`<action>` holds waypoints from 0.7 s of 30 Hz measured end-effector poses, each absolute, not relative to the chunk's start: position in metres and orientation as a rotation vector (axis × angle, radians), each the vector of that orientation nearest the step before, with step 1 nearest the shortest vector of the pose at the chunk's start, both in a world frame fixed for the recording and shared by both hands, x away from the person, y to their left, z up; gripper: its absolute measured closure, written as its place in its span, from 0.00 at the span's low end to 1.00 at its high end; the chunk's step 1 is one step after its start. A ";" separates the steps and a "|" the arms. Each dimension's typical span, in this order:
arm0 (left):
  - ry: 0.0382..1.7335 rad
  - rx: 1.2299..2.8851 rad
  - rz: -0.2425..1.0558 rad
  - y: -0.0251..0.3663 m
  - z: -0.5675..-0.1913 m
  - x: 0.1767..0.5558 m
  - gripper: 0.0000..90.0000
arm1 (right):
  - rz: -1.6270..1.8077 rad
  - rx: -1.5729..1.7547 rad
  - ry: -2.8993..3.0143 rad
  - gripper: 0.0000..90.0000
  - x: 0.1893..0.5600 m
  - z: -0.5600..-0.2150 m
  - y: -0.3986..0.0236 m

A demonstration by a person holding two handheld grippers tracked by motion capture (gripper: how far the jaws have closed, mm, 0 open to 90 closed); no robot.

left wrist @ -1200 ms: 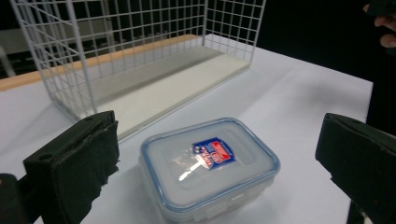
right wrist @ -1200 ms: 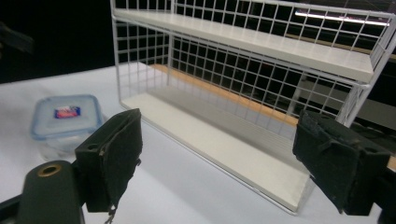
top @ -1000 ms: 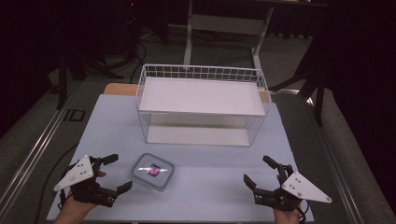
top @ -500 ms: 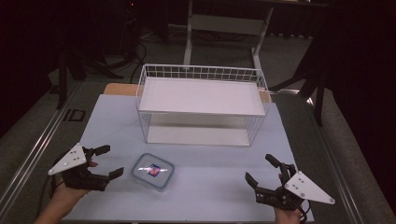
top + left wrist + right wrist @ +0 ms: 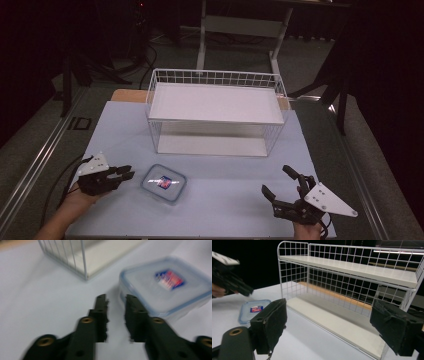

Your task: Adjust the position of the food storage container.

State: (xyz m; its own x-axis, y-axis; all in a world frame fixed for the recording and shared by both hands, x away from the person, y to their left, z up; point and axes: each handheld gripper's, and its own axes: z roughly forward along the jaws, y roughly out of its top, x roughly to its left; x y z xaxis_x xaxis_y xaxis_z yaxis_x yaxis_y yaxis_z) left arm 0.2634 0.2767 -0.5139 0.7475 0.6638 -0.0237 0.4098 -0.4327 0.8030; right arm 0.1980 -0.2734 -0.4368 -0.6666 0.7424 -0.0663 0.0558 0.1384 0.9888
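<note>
A dark, dimly lit room with a grey carpeted floor (image 5: 45, 125). A pale blue bench top (image 5: 235, 200) sits at centre. At 12 o'clock, a white metal desk frame (image 5: 240, 25) stands behind it.

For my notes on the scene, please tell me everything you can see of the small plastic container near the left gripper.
The container is a shallow, square, clear plastic box with rounded corners, a blue-tinted rim and a closed lid bearing a red and blue label. It lies flat on the pale table, in front of the white wire rack. The left gripper is beside its edge; contact is unclear.
</note>
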 end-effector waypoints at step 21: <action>0.744 2.233 0.243 0.237 -0.530 0.258 1.00 | 1.584 0.756 1.870 0.16 0.198 -0.437 -0.271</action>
State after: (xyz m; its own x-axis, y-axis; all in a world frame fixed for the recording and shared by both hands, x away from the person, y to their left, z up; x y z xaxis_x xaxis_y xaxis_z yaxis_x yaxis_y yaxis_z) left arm 0.2584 0.2374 -0.5300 0.8126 0.5803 -0.0540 0.4367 -0.5450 0.7157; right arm 0.1980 -0.2713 -0.4371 -0.6784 0.7320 -0.0631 0.0582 0.1392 0.9886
